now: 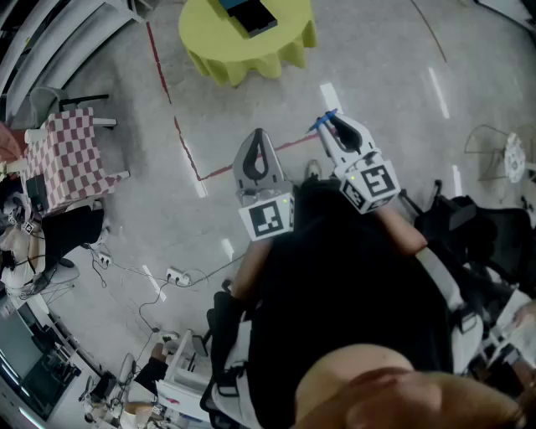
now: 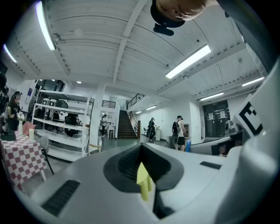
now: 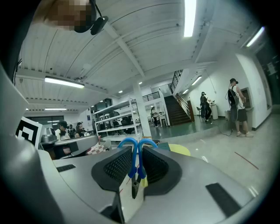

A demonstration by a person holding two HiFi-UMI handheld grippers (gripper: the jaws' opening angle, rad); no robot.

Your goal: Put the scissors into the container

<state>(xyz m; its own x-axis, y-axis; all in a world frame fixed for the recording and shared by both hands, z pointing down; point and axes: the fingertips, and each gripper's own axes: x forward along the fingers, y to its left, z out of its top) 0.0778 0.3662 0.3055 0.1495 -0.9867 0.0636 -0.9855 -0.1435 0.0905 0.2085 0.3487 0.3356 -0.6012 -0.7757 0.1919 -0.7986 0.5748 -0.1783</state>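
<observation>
Right gripper: pressed together on the pair of blue-handled scissors. The two handle loops stand out past the jaw tips and the dark blades run back between the pads.
Left gripper: jaws together on nothing, held just beside the right one (a yellow sliver shows through their gap, probably the table beyond).
Container: a dark rectangular box with a blue edge, sitting on the round yellow-green clothed table, well apart from both grippers across the grey floor.
Step in hand: by my reading, carrying the scissors to the table; nothing is in the box yet.
Doing it well: keep the pinch firm all the way, since thin metal can pivot between pads. Come in above the box, not from its side. Tip the handles down into the opening, and part the jaws only once the loops are below the rim.
Left's part: it may need to steady the box if it slides.
</observation>
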